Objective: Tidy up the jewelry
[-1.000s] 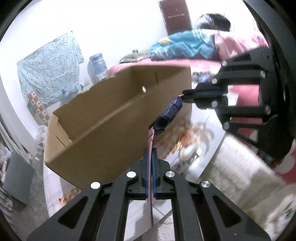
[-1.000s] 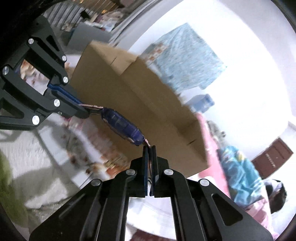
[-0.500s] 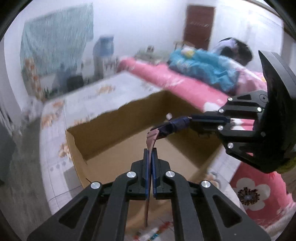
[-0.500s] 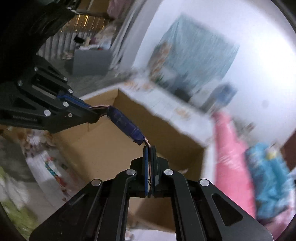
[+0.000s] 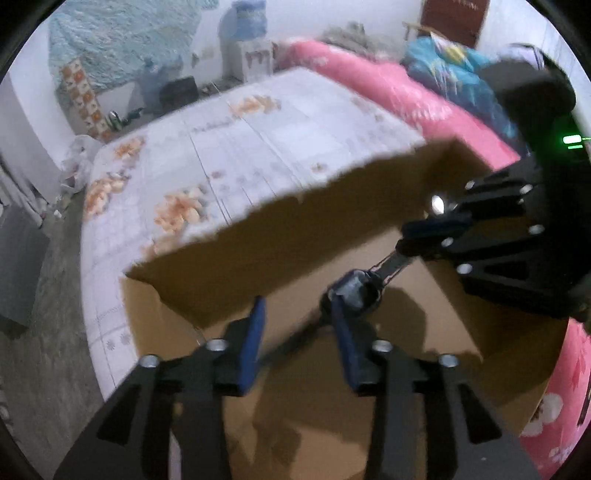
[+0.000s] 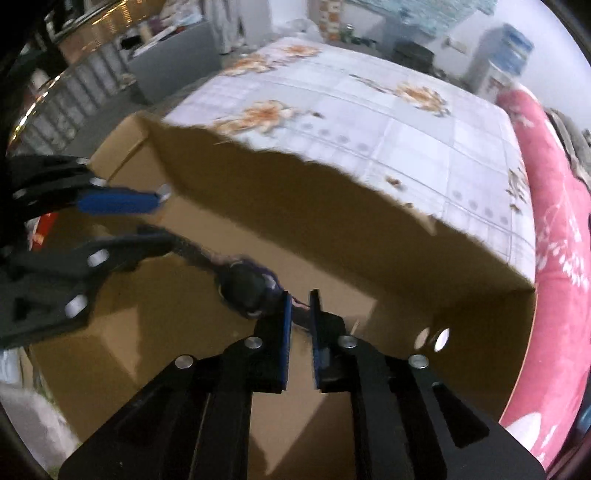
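Tongs parting: left gripper [image 5: 299, 336] spread, right gripper [image 6: 299, 325] barely slackened, so the blurry dark-blue strapped piece [image 6: 247, 284] seemingly could snag outside the brown cardboard box [image 6: 332, 206].

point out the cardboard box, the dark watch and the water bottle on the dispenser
cardboard box [image 5: 280, 254], left wrist view, on the inner face of its far wall
dark watch [image 6: 245, 290], right wrist view, on its round body over the box
water bottle [image 5: 250, 18], left wrist view, on its blue side, top of the picture
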The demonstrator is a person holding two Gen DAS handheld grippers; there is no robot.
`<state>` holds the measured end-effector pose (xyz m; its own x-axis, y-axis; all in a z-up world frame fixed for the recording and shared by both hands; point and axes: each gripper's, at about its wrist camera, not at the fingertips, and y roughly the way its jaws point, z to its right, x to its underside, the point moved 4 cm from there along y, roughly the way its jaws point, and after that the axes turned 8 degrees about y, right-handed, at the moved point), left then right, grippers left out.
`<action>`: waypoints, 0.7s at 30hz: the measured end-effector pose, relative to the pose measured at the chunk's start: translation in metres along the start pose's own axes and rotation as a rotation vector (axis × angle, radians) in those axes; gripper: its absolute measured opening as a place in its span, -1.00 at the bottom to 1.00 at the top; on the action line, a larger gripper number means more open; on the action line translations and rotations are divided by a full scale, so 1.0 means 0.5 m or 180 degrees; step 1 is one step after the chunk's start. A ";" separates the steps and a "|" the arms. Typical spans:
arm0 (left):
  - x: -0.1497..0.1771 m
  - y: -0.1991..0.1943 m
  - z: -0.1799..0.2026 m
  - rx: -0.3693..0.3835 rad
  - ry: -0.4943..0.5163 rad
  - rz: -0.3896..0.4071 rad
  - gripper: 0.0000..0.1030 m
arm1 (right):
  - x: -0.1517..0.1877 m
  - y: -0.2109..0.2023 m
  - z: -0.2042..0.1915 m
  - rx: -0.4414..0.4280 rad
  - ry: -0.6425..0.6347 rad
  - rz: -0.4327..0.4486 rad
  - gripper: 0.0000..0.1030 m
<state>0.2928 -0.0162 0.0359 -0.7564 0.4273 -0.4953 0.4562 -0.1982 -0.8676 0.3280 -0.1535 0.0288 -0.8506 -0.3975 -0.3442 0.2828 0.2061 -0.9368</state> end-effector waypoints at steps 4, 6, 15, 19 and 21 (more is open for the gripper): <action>-0.008 -0.043 -0.006 0.0026 -0.0076 0.0293 -0.06 | -0.006 -0.018 0.025 -0.0065 0.0238 0.0108 -0.79; -0.013 -0.065 -0.005 -0.0034 -0.0064 0.0423 0.03 | -0.001 -0.033 0.029 -0.0042 0.0255 0.0172 -0.79; 0.028 -0.187 -0.024 -0.0187 -0.0190 0.0951 0.52 | 0.003 0.014 -0.043 -0.0373 -0.0120 -0.0213 -0.65; 0.081 -0.212 -0.030 -0.0207 -0.0295 0.1042 0.55 | 0.006 0.079 -0.103 -0.0664 -0.0219 -0.0682 -0.58; 0.111 -0.218 -0.030 -0.0195 -0.0321 0.1053 0.55 | 0.001 0.109 -0.116 -0.0708 -0.0188 -0.0829 -0.58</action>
<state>0.2081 0.0424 0.1038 -0.6040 0.2587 -0.7539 0.7093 -0.2568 -0.6564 0.3170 -0.0906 -0.0186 -0.8525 -0.5122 -0.1044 -0.0496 0.2781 -0.9593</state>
